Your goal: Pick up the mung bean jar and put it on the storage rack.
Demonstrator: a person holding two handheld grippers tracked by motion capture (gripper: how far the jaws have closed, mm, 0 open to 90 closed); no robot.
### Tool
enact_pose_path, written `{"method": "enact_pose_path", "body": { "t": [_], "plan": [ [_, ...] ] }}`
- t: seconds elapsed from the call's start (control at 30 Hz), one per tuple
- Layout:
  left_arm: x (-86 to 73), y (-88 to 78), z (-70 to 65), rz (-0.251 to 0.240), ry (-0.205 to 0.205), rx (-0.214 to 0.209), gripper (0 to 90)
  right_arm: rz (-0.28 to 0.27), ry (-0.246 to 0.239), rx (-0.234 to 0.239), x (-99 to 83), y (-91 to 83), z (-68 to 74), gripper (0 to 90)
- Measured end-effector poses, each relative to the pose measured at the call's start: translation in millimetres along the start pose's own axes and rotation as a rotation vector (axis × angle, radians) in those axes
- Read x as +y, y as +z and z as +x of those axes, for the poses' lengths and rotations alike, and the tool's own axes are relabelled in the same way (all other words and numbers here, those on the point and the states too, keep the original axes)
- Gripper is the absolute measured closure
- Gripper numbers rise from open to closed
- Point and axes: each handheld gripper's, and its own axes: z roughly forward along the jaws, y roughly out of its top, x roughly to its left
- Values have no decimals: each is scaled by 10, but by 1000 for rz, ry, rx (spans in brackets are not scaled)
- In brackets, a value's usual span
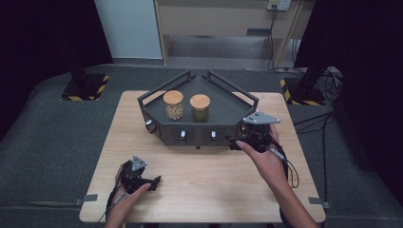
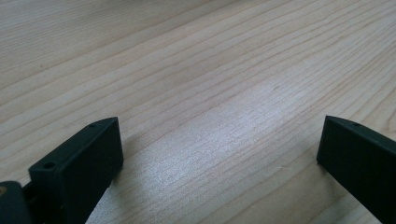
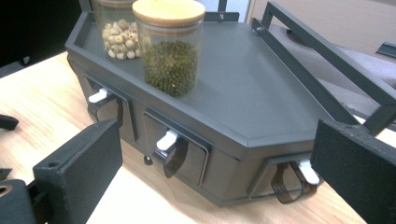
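A dark grey angular stand [image 1: 223, 111] with railings sits at the table's far middle. On top are two glass jars with wooden lids: one of pale round seeds [image 1: 174, 105] [image 3: 116, 32], one of green beans [image 1: 200, 108] [image 3: 172, 60]. Small drawers with white handles [image 3: 166, 140] line the stand's front [image 3: 275, 107]. My right gripper [image 1: 234, 142] [image 3: 222, 130] is open, level with the stand's front right corner, facing the drawers, holding nothing. My left gripper [image 1: 154, 182] [image 2: 219, 126] is open low over bare wood near the front left.
The wooden table [image 1: 204, 185] has free surface in front of the stand. Grey tape tabs [image 1: 86, 198] mark its front corners. Striped stand bases [image 1: 85, 88] and cables [image 1: 328, 78] lie on the floor behind.
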Motion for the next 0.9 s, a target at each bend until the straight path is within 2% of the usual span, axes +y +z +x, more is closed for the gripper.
{"method": "enact_pose_path", "body": {
  "t": [0.37, 0.47, 0.9],
  "plan": [
    [-1, -1, -5, 0, -1, 2, 0, 36, -19, 9, -93, -122, -73, 23],
    [-1, -1, -4, 0, -1, 2, 0, 45, -8, 27, -95, -143, -97, 23],
    [-1, -1, -4, 0, -1, 1, 0, 69, -15, 14, -174, -243, -162, 25]
  ]
}}
